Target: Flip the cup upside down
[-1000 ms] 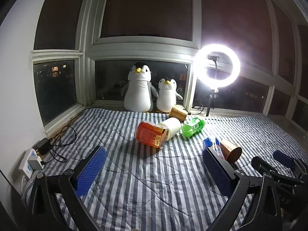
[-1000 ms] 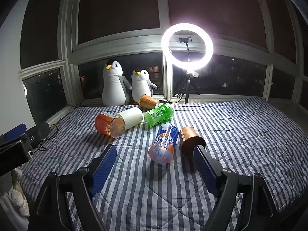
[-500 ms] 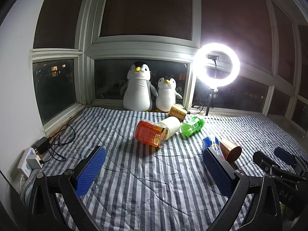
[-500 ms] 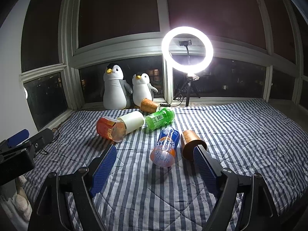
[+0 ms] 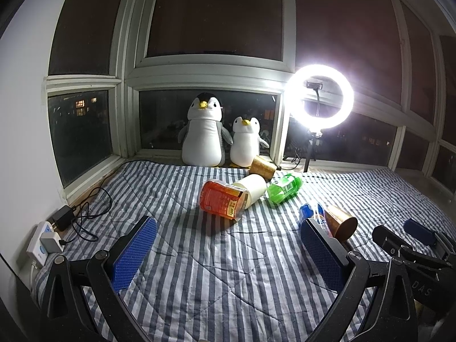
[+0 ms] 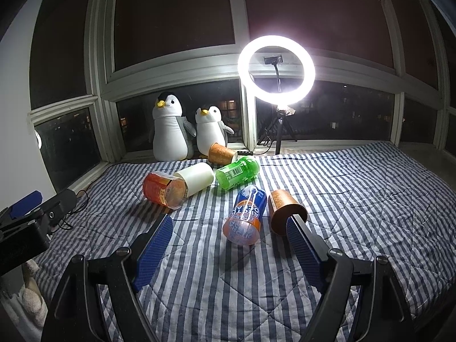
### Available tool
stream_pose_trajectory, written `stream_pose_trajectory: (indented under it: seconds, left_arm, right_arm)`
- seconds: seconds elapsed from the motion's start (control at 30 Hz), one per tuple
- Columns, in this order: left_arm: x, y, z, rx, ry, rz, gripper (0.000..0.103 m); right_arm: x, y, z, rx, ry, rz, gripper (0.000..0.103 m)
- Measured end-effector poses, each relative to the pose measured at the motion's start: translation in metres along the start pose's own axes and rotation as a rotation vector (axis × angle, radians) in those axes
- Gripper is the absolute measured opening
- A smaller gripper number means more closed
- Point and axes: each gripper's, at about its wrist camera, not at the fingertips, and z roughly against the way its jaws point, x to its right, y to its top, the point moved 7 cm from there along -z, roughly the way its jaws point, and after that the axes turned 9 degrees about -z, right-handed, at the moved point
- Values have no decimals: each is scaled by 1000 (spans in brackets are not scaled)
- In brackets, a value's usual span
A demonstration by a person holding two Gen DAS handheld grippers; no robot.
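Striped blue-and-white quilted bedding spreads under a bay of white-framed windows, dark outside, with a glowing ring light on a tripod and two plush penguins on the sill. Since a second ago little has changed: both views have crept slightly closer to the clutter, and nothing on the quilt has moved. Both tools hover above the fabric, apart from everything. The left gripper has its blue, dimpled pads spread wide with nothing between them; the right gripper is likewise spread and empty. A copper-coloured cup with a faint embossed pattern lies on its side, mouth towards the camera, just beyond the right gripper's right pad. Touching it is a blue-and-orange clear plastic cup, also on its side. Farther back lie a green bottle, a smooth white cylinder against an orange faceted jar, and a second copper cup by the sill
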Motion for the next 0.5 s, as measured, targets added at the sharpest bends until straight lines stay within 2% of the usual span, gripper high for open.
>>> stream_pose_trajectory:
  seconds: [0.5]
  left_arm:
    - [3, -1, -4, -3, -9, -12, 102]
  right_arm:
    - [1, 2, 0, 1, -8, 11, 79]
